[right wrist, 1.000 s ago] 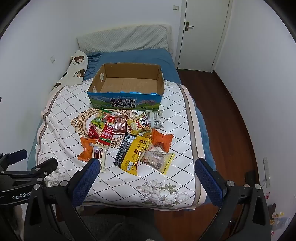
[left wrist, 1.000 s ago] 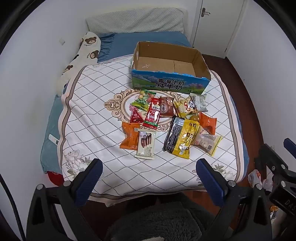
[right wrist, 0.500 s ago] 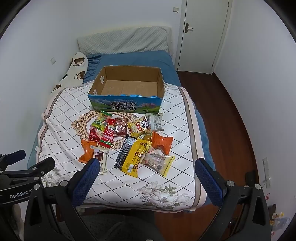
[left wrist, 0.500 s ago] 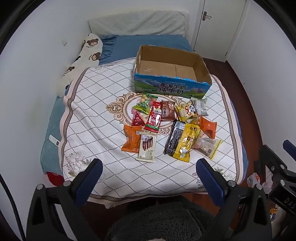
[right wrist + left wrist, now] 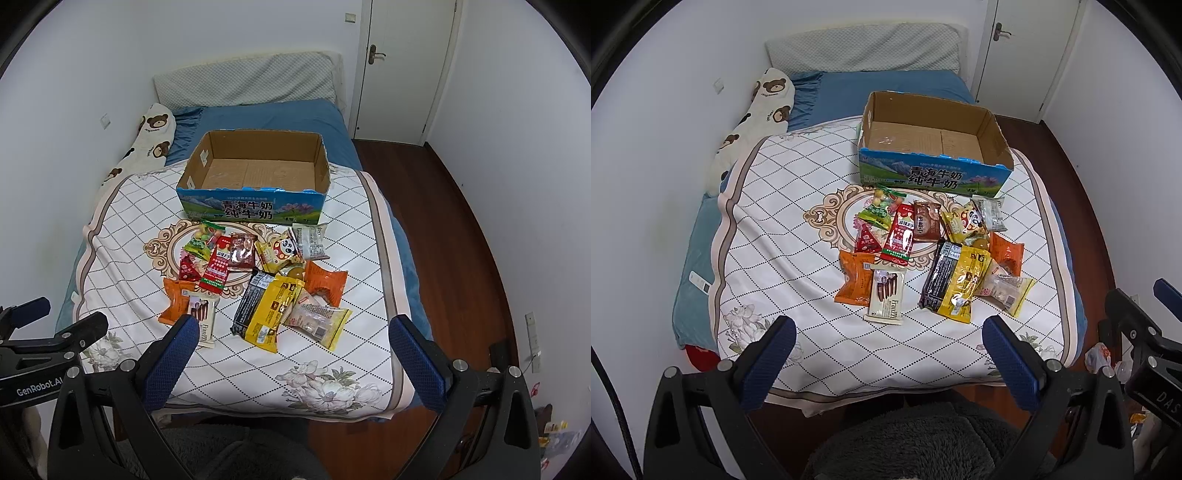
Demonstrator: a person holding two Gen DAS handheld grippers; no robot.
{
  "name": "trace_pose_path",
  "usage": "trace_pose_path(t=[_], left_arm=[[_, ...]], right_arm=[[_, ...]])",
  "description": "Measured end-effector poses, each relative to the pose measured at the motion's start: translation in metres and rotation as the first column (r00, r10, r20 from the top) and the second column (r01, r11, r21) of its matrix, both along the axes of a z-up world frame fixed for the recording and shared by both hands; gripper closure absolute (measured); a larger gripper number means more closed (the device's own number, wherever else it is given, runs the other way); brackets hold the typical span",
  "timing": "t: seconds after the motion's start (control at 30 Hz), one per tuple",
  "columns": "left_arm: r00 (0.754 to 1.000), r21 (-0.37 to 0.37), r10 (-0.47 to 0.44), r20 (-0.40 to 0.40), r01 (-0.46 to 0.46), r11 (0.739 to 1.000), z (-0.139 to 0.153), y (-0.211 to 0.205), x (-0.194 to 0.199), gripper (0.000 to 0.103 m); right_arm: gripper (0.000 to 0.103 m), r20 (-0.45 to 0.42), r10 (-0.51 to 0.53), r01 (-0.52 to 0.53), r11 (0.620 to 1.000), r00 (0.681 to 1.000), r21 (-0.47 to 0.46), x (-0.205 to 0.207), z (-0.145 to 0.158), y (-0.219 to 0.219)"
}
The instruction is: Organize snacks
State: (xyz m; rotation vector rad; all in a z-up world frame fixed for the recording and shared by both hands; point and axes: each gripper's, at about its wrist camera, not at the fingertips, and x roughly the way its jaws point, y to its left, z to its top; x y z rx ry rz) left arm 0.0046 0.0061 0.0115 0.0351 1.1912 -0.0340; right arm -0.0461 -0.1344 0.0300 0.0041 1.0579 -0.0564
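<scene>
Left wrist view: snack packets [image 5: 923, 254] lie heaped on a quilted bed [image 5: 783, 229], just before a bare cardboard box [image 5: 932, 147]; overlapping wrappers hide each other's labels. Both the left hand-held gripper [image 5: 886, 363] and right hand-held gripper [image 5: 291, 363] hover wide apart, holding nothing, slightly nearer the bed than before.

A home bedroom: a bed [image 5: 110, 236] with a quilted cover, a pillow [image 5: 243, 83] at its head, a white door [image 5: 402, 62] beyond it.
</scene>
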Motion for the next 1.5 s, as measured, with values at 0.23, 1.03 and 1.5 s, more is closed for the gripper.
trace_pose_path(t=[0.23,1.03,1.5], left_arm=[[1.0,-0.001,-0.001,0.0,0.001,1.0,0.0016,0.0005,0.0003,0.0],[1.0,-0.003,-0.007,0.009,0.007,1.0,0.0025,0.0024,-0.0054,0.0],[1.0,-0.002,-0.009,0.012,0.009,1.0,0.0047,0.0008,-0.0065,0.0]], right_arm=[[0.0,-0.001,-0.001,0.001,1.0,1.0,0.003,0.0001,-0.0001,0.0009],[0.0,-0.011,0.003,-0.003,1.0,1.0,0.003,-0.0051,-0.0013,0.0023],[0.0,-0.008,-0.001,0.001,1.0,1.0,0.009,-0.0052,-0.0006,-0.0006]])
